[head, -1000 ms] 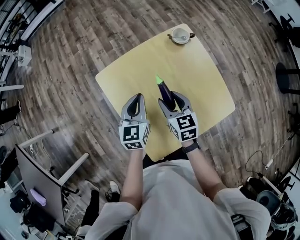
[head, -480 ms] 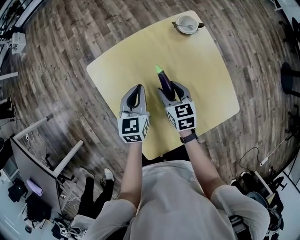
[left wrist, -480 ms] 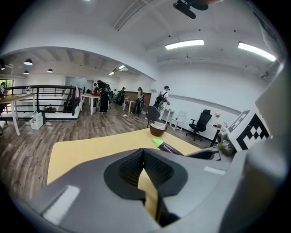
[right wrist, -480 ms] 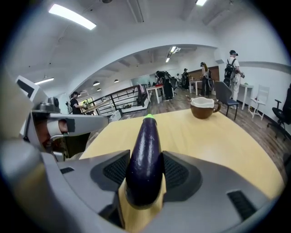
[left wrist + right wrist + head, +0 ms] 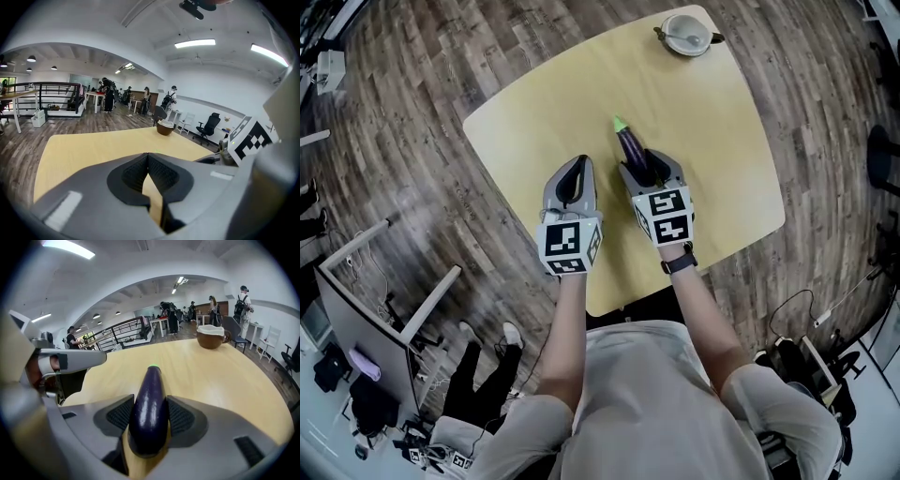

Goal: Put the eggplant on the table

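Note:
A dark purple eggplant [image 5: 149, 405] with a green tip [image 5: 619, 123] sticks forward out of my right gripper [image 5: 643, 165], whose pads press on both its sides. It hangs just over the yellow wooden table [image 5: 694, 131], near the middle. My left gripper [image 5: 570, 178] is beside it on the left, over the table's near left part, its jaws shut with the tips [image 5: 148, 157] meeting and nothing between them. In the left gripper view the right gripper's marker cube [image 5: 252, 139] shows at the right edge.
A brown bowl with a white inside [image 5: 685, 34] stands at the table's far corner, seen too as the bowl [image 5: 211, 337] ahead on the right and the bowl [image 5: 165, 127]. Wood floor surrounds the table; desks, chairs and people are far behind.
Both grippers have come down toward the tabletop, the right one still carrying the eggplant. Neither gripper's jaws have changed.

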`<control>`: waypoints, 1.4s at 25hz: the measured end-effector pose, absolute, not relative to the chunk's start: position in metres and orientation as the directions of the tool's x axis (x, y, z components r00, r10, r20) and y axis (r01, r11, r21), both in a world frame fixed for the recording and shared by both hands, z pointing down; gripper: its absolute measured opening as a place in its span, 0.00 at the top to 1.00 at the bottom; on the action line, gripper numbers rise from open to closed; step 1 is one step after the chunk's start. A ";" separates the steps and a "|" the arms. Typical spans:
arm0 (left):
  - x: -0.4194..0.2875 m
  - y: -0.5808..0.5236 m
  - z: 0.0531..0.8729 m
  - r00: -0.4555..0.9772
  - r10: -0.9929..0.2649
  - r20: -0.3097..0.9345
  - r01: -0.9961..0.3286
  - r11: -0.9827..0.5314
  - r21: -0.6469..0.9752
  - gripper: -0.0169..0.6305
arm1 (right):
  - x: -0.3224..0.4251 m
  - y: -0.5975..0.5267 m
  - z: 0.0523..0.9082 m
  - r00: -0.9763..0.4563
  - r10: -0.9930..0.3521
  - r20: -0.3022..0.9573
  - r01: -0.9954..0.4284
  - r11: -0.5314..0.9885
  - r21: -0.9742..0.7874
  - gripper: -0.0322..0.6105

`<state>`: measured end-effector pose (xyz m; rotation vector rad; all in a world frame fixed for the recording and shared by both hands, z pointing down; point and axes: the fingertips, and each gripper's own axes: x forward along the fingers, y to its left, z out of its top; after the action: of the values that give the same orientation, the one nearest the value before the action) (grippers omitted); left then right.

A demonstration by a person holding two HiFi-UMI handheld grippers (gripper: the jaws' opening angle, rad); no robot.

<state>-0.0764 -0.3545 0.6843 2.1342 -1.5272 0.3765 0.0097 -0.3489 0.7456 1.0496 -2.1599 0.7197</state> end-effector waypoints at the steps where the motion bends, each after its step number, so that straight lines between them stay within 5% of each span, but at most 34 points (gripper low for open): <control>1: -0.076 -0.354 0.686 0.338 -0.804 0.489 -0.939 -0.257 0.227 0.97 | 0.010 -0.349 0.747 -0.486 -0.480 0.730 -0.822 0.534 -0.195 0.61; 10: -0.077 -0.348 0.672 0.346 -0.809 0.474 -0.936 -0.266 0.228 0.97 | 0.010 -0.348 0.732 -0.476 -0.487 0.732 -0.821 0.546 -0.170 0.56; 22: -0.083 -0.323 0.601 0.345 -0.854 0.389 -0.937 -0.291 0.193 0.97 | 0.019 -0.339 0.632 -0.444 -0.678 0.586 -0.869 0.486 -0.096 0.56; 35: -0.108 -0.279 0.516 0.330 -0.903 0.274 -0.944 -0.309 0.119 0.97 | 0.012 -0.296 0.530 -0.435 -0.796 0.420 -0.891 0.449 -0.072 0.70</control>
<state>-0.1078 -0.2791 0.5164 2.3401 -1.6668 0.2260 0.0121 -0.2964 0.5296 1.4393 -2.3782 0.4073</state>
